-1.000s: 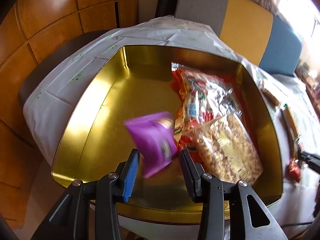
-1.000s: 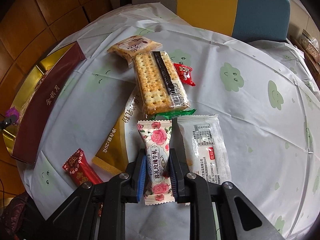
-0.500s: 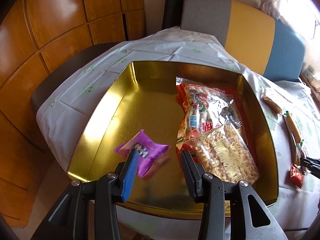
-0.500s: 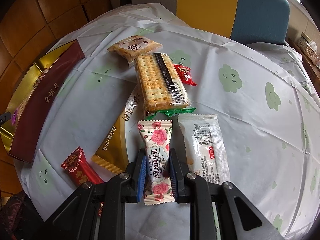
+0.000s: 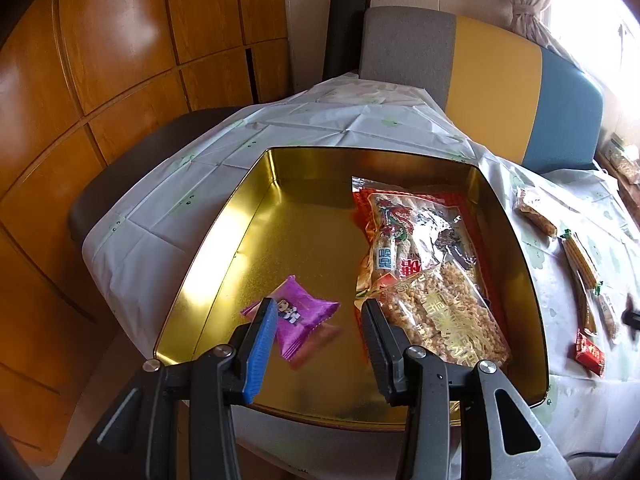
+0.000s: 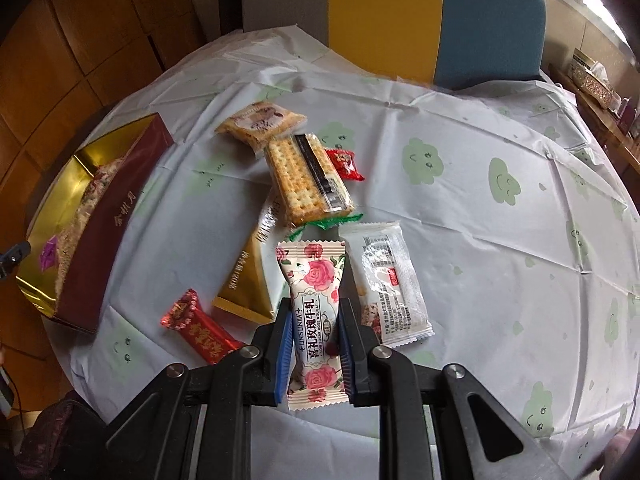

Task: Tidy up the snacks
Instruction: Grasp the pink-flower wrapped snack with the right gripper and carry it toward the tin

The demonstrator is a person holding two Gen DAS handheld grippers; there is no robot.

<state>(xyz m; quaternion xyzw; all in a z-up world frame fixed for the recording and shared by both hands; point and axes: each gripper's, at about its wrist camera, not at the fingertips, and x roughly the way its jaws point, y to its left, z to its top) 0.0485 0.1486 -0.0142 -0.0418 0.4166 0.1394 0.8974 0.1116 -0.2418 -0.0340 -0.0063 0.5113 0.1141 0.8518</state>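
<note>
My left gripper (image 5: 318, 320) is open and empty above the near edge of the gold tin (image 5: 224, 248). A purple candy pack (image 5: 300, 316) lies on the tin's floor just beyond its fingers. Two larger snack bags (image 5: 424, 256) lie in the tin's right half. My right gripper (image 6: 314, 320) is shut on a rose-printed nougat pack (image 6: 314, 292), held over the tablecloth. The tin shows at the left in the right wrist view (image 6: 112, 232), red outside.
On the tablecloth (image 6: 480, 200) lie a cracker pack (image 6: 308, 180), a biscuit pack (image 6: 260, 120), two red candies (image 6: 200, 328), a gold-white sachet (image 6: 248, 280) and a white sachet (image 6: 388, 280). A grey, yellow and blue chair (image 5: 480, 80) stands behind the table.
The purple pack dropped from between the left fingers onto the tin's floor, and the left gripper pulled back and up. The right gripper stays shut on the rose pack and has lifted slightly.
</note>
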